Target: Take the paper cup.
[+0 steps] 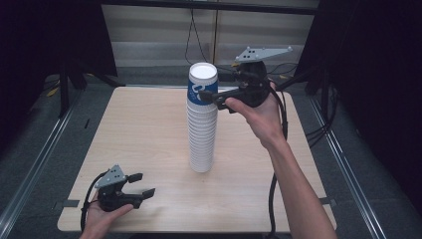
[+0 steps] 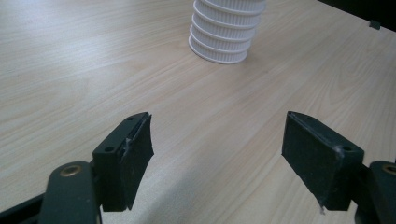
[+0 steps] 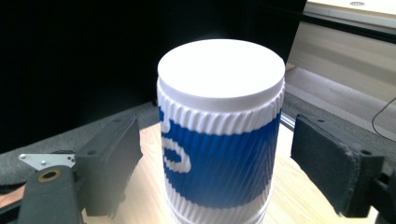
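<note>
- Right gripper (image 1: pixel 208 97): held at top-of-stack height by a hand reaching in from 5 o'clock, forearm stretched diagonally across the table; jaws level and spread, one on each side of the top cup (image 3: pixel 220 135), a gap on each side in the right gripper view.
- Left gripper (image 1: pixel 142 185): rests low at the table's 7 o'clock corner, cradled in an upturned hand; jaws parted, nothing between them.
- Cup stack (image 1: pixel 202 137): upright near the table's centre, well apart from every edge; bare board all round.
- Table (image 1: pixel 144 129): pale wood-grain laminate with rounded corners.
- Cups: upside down, ribbed white paper; top one carries a blue band with white lettering and a flat white base.
</note>
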`<state>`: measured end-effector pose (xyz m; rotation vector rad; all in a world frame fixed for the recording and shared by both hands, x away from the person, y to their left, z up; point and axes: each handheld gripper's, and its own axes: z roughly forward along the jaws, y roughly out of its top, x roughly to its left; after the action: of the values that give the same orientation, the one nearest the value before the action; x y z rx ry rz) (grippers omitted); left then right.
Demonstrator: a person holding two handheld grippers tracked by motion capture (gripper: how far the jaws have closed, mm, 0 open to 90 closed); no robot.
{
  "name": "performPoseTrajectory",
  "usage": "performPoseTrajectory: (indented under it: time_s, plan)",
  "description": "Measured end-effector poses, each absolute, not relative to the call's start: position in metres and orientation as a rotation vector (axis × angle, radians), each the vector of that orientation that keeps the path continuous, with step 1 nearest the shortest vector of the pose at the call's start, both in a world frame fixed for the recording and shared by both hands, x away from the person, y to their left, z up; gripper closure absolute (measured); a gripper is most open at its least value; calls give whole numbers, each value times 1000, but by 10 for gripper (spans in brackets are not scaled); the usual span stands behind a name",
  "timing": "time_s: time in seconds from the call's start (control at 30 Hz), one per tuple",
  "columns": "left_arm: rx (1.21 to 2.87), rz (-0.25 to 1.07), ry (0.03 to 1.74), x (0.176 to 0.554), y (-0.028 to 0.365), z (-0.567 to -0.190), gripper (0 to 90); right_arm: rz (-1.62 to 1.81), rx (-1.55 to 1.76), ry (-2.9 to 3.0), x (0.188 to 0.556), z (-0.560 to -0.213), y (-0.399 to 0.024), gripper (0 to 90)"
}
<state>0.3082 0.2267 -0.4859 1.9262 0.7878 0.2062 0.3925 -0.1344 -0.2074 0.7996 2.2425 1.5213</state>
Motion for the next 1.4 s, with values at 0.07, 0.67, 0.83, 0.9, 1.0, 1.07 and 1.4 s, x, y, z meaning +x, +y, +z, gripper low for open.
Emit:
performPoseTrajectory:
  time_s: [0.07,0.67,0.83,0.9,1.0,1.07,1.4]
  plan:
    - [1923,205,790,308,227,-486,243,1508,802,2251,394,-206,-133,152]
    - [1929,210,792,309,227,-487,244,1421,815,2356,416,-204,-115,170]
    - [1930,212,793,308,227,-486,244,1410,791,2379,418,-205,-111,219]
    - [1932,211,792,309,227,-487,243,1406,789,2380,418,-205,-110,231]
    - [1932,208,787,308,227,-487,246,1393,786,2375,418,-203,-109,239]
    - [1932,209,788,308,227,-487,249,1392,783,2378,418,-203,-109,240]
    - [1933,209,791,309,227,-486,249,1360,763,2386,417,-197,-106,241]
